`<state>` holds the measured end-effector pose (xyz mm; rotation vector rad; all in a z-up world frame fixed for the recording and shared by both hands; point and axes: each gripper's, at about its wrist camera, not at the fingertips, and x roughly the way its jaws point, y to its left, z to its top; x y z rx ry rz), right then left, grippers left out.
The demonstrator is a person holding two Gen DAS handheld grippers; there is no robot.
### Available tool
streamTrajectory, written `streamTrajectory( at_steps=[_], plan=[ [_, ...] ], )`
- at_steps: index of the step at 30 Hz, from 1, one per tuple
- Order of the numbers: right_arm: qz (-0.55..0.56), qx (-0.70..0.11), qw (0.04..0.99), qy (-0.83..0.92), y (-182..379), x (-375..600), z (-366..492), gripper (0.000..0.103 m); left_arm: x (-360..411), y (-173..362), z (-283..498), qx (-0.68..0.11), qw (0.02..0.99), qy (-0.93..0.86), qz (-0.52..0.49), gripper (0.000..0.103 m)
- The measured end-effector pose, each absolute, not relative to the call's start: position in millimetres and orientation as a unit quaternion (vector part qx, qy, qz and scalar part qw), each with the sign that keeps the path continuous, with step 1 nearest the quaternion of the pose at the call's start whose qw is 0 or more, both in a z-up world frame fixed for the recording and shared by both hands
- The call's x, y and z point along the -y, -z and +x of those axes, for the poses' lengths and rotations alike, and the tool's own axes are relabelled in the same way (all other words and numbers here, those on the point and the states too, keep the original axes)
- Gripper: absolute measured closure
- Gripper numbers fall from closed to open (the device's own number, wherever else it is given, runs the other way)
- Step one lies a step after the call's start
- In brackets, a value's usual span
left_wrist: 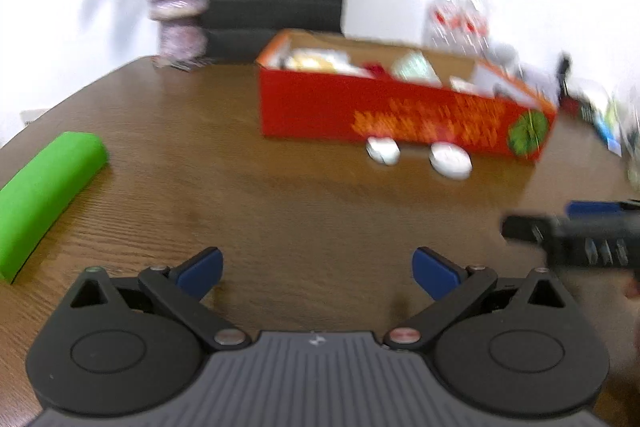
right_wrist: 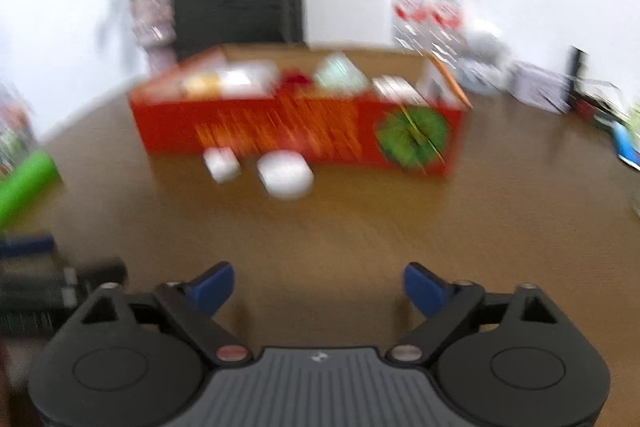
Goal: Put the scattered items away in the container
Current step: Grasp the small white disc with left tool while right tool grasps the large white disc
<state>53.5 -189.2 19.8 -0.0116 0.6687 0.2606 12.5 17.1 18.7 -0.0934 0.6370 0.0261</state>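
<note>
Pebbles, two small white rounded items: the smaller white piece (right_wrist: 221, 164) and the larger white oval case (right_wrist: 285, 174) lie just in front of the long red printed cardboard box (right_wrist: 296, 131), likely awaiting pickup. The oval's long axis runs roughly along the box's front wall. The box, already holding packets, stretches left to right across the brown wooden table (right_wrist: 360, 235). The left gripper (left_wrist: 318, 273) and the right gripper (right_wrist: 319, 287) both stand spread wide, empty, well short of the items.

Wood-grain table (left_wrist: 280, 211), cardboard box (left_wrist: 320, 107), matt blk plastic gripper bodies.
</note>
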Motion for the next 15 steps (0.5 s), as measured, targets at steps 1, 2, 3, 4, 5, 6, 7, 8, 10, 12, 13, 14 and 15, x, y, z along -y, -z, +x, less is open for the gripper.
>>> streamTrajectory(
  at_steps=[1,2,3,4,5,6,7,8,10,12,13,14,15],
  plan=[
    [-0.005,-0.318,0.938,-0.139,-24.0,184.2,65.5,0.013,-20.8,-19.2,12.8,-0.312,0.948,-0.012,-0.058,0.000],
    [-0.015,-0.318,0.937,-0.143,-26.1,177.4,77.2,0.013,-24.5,-18.9,13.7,-0.316,0.946,-0.012,-0.070,0.000],
    [-0.030,-0.318,0.937,-0.143,-26.8,168.0,90.8,0.016,-27.4,-18.4,14.8,-0.319,0.944,-0.012,-0.078,0.000],
    [-0.043,-0.319,0.936,-0.143,-25.6,159.4,103.2,0.019,-29.8,-18.1,15.7,-0.322,0.943,-0.012,-0.085,0.000],
    [-0.057,-0.323,0.934,-0.140,-22.6,151.2,115.8,0.027,-31.6,-18.2,16.0,-0.321,0.943,-0.013,-0.090,0.000],
    [-0.065,-0.330,0.932,-0.132,-19.7,145.7,126.1,0.034,-33.1,-18.5,16.2,-0.321,0.942,-0.013,-0.094,0.000],
    [-0.066,-0.338,0.930,-0.126,-16.0,142.8,133.3,0.036,-34.3,-18.6,16.7,-0.321,0.942,-0.012,-0.098,0.000],
    [-0.059,-0.345,0.928,-0.126,-12.8,142.5,138.3,0.044,-35.1,-18.7,16.8,-0.320,0.942,-0.011,-0.100,0.000],
    [-0.031,-0.337,0.931,-0.138,-10.3,148.1,139.6,0.054,-36.8,-19.0,17.4,-0.321,0.941,-0.001,-0.105,0.000],
    [-0.039,-0.331,0.934,-0.132,-9.4,150.3,137.4,0.065,-38.8,-19.2,20.9,-0.321,0.941,0.013,-0.111,0.000],
    [-0.035,-0.334,0.933,-0.133,-9.2,153.6,135.7,0.065,-38.2,-20.4,26.0,-0.322,0.940,0.021,-0.112,0.000],
    [-0.030,-0.337,0.932,-0.134,-9.7,158.8,133.4,0.065,-36.1,-23.5,33.8,-0.325,0.939,0.027,-0.107,0.006],
    [-0.024,-0.338,0.931,-0.134,-10.5,164.1,130.6,0.065,-31.3,-29.2,41.9,-0.324,0.941,0.034,-0.091,0.009]
  ],
)
